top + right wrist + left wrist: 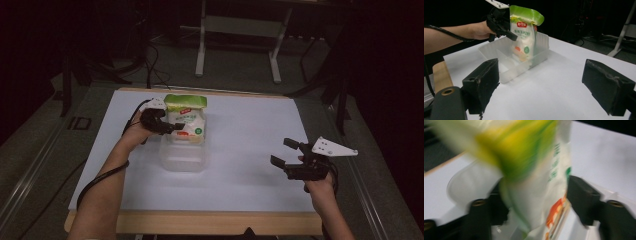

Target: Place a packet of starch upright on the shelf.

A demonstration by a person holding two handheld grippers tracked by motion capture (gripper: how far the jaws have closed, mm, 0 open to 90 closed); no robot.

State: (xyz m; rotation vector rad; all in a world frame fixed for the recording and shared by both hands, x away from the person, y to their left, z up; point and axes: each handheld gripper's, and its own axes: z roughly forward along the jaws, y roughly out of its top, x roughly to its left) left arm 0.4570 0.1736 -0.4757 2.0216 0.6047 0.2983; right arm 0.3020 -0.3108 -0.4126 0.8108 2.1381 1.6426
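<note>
Revealing a divider, right gripper view shows bag (524,32) entering container (506,67).

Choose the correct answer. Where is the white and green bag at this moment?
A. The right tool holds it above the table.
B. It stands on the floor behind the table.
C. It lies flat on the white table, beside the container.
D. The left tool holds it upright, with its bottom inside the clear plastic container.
D: the left tool is closed on the bag, which stands upright with its bottom in the clear plastic container; the right tool is open and empty.
</note>
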